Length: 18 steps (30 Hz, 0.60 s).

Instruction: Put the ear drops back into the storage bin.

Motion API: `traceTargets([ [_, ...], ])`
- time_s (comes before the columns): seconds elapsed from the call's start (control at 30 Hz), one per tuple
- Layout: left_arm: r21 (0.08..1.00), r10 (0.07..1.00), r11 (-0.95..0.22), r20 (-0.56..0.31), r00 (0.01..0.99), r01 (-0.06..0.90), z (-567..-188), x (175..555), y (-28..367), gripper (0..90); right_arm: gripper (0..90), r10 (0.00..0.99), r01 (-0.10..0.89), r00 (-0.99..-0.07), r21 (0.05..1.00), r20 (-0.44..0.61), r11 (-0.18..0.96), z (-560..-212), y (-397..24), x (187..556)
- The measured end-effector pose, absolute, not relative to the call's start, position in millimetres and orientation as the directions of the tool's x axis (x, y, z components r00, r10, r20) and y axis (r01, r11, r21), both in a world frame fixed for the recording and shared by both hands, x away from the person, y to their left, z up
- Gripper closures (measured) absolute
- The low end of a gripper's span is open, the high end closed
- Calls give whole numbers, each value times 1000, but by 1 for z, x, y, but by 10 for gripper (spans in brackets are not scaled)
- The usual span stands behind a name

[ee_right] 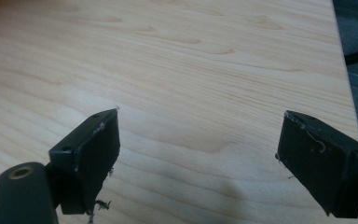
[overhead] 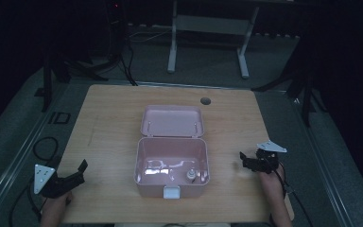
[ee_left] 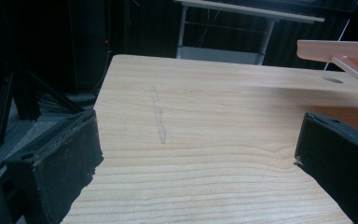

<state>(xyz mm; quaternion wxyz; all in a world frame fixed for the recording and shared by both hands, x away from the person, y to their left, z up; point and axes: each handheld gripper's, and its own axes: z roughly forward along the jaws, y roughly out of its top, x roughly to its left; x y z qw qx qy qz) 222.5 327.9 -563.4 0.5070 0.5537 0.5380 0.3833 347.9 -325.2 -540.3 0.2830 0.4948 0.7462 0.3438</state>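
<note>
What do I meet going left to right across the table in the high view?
Left hand-held gripper → open pink box with a small round item inside → right hand-held gripper.

The bench (overhead: 108, 123) is pale wood with clear grain and a smooth matt finish. The pink storage box (overhead: 144, 163) looks like smooth plastic, its inside glossy with bright reflections; its front latch (overhead: 171, 192) is white plastic. The left hand-held gripper (ee_left: 196, 154) and right hand-held gripper (ee_right: 198, 158) have matt black jaws with rough, worn padding.
</note>
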Motion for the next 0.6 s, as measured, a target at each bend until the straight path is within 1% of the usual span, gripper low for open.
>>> traceTargets([
  [0.27, 974, 984, 92, -120, 129, 207, -563, 222, 328, 5, 130, 958, 534, -286, 829, -9, 168, -544, -338, 345],
  [0.6, 974, 985, 91, -119, 128, 207, -563, 222, 328, 4, 133, 962, 501, -265, 863, 71, 74, -543, -350, 342],
])
